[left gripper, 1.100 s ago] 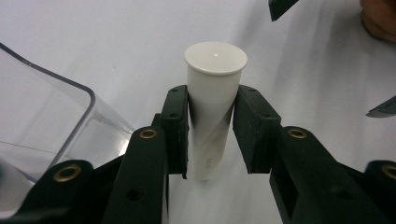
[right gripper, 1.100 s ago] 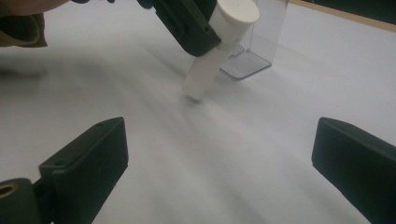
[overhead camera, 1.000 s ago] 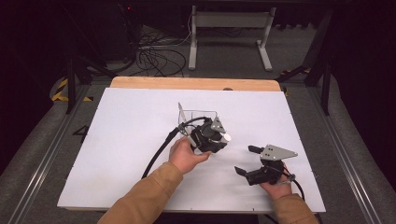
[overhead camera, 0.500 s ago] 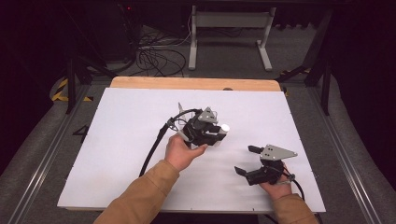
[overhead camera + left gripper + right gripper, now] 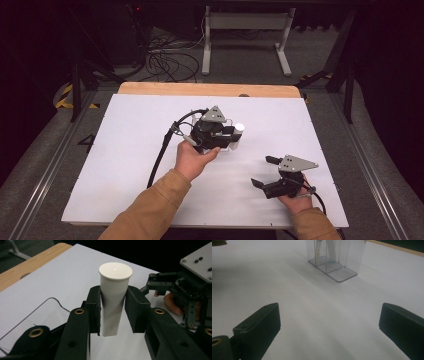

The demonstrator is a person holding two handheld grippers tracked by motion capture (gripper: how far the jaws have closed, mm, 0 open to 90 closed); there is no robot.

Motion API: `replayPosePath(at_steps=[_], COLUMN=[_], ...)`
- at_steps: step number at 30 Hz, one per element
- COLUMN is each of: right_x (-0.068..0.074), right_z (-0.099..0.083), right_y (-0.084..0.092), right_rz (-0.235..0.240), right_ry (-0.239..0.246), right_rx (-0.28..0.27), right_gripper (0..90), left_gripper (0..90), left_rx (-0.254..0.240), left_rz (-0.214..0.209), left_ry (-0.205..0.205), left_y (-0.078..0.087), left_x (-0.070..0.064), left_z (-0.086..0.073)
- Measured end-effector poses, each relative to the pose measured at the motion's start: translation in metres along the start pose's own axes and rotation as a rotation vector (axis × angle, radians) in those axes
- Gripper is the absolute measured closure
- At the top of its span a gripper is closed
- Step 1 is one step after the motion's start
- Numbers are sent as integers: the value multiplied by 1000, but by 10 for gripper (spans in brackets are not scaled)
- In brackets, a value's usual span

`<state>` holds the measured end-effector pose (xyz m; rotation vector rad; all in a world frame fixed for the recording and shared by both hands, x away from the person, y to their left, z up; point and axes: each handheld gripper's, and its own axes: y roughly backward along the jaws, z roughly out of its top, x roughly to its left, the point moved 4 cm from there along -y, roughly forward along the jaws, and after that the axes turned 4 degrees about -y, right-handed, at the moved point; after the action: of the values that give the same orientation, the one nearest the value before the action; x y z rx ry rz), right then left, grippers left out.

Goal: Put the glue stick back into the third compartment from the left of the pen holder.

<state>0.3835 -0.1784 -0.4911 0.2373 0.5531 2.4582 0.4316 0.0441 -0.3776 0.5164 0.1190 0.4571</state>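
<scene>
White plastic tube [image 5: 113,302], flat-capped, pinched between the jaws of the left gripper [image 5: 113,312] and held clear above the white table [image 5: 125,150]. Clear plastic box [image 5: 335,258], compartmented, stands on the table just under and beside the tube; its transparent rim [image 5: 37,312] shows below the left jaw. Right gripper [image 5: 329,332], well apart from the box toward the person's side, rests low over bare table, jaws spread wide with nothing between them.

clear plastic box [image 5: 336,258] ahead of right gripper [image 5: 329,327], bare table [image 5: 125,150] around
</scene>
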Motion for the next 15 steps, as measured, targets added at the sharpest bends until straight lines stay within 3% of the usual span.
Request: replayPosePath(at_steps=[15], right_x=[0], right_z=[0], right_y=[0], right_rz=[0], right_ry=[2], right_rx=[-1], right_gripper=[42], left_gripper=[667], left_rx=[-53], left_rz=[117], left_ry=[79], left_y=[7], left_x=[20], left_z=[3])
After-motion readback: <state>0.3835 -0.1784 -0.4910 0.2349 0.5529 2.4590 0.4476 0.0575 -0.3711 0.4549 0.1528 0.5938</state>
